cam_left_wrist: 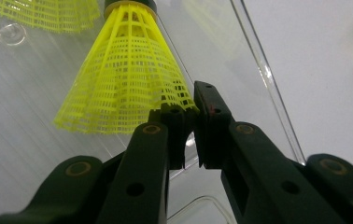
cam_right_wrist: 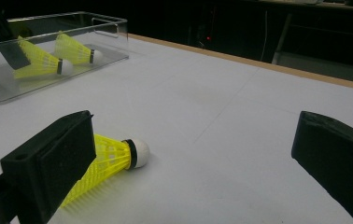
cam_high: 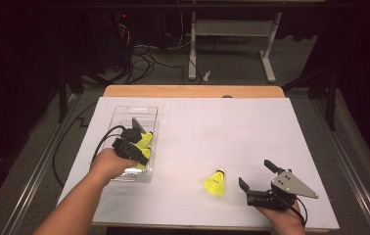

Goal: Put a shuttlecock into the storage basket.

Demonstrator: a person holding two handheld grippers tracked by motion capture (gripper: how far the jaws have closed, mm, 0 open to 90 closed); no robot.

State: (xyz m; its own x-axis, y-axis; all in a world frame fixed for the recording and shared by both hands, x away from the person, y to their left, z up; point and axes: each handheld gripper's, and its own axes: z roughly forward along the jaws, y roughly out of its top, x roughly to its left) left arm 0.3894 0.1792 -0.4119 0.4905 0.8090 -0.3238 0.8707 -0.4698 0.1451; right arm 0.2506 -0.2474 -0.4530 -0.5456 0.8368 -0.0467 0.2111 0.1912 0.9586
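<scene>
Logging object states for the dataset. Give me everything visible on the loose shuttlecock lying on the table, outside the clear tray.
The loose shuttlecock is a bright yellow plastic one with a mesh-like ribbed skirt, a black band and a rounded white cork tip. It lies on its side on the white table cover, outside the clear tray. It sits just off the open right gripper, near one jaw, and nothing is gripping it.

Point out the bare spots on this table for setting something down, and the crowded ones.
Free: the white table from the clear tray across to the right edge. Crowded: the tray, where the left gripper pinches a shuttlecock, and the front right, around the loose shuttlecock and open right gripper.
</scene>
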